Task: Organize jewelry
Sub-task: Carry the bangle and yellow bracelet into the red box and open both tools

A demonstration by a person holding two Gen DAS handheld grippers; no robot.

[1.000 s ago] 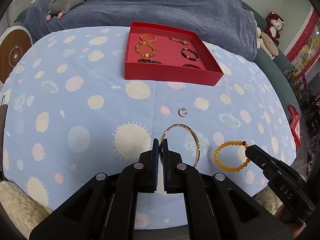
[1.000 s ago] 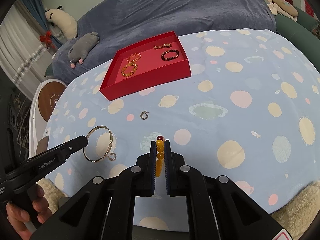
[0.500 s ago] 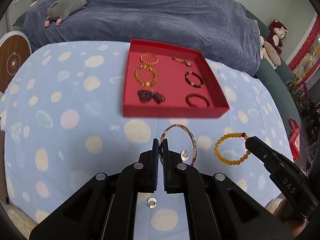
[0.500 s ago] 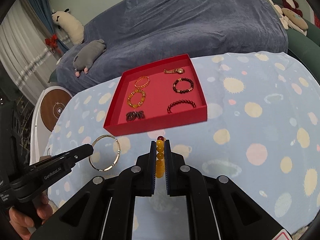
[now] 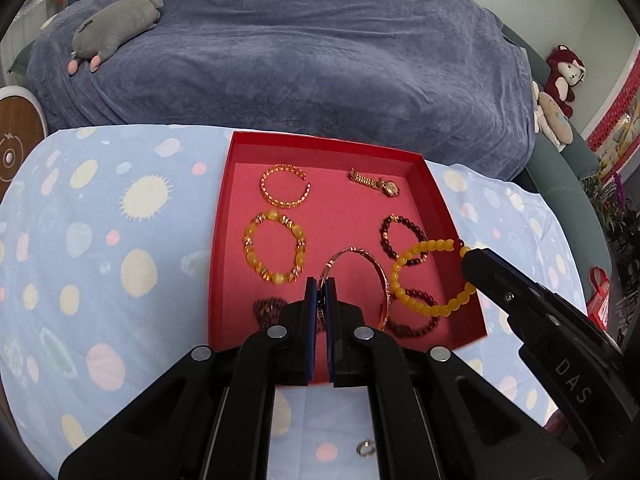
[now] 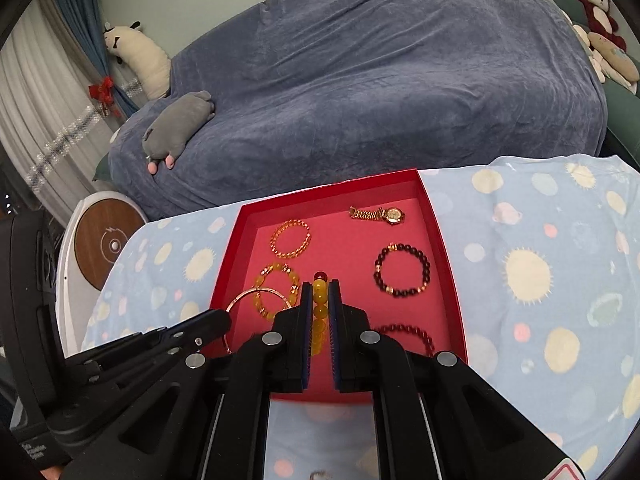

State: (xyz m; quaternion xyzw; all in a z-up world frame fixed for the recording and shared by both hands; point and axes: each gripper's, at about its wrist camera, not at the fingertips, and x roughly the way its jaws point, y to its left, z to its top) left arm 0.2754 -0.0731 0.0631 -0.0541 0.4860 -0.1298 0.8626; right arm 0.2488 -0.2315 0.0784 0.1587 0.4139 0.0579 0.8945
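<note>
My left gripper is shut on a thin metal bangle and holds it above the front middle of the red tray. My right gripper is shut on a yellow bead bracelet, also above the tray. In the left wrist view the right gripper holds that yellow bracelet over the tray's right side. The tray holds a gold chain bracelet, an amber bead bracelet, a gold watch and dark bead bracelets.
The tray lies on a blue planet-print cloth. A small silver ring lies on the cloth near the front edge. A blue-covered sofa with a grey plush toy stands behind. A round wooden-topped device is at the left.
Both grippers have moved forward from the cloth to above the red tray, each still holding its bracelet. The small ring stays behind on the cloth.
</note>
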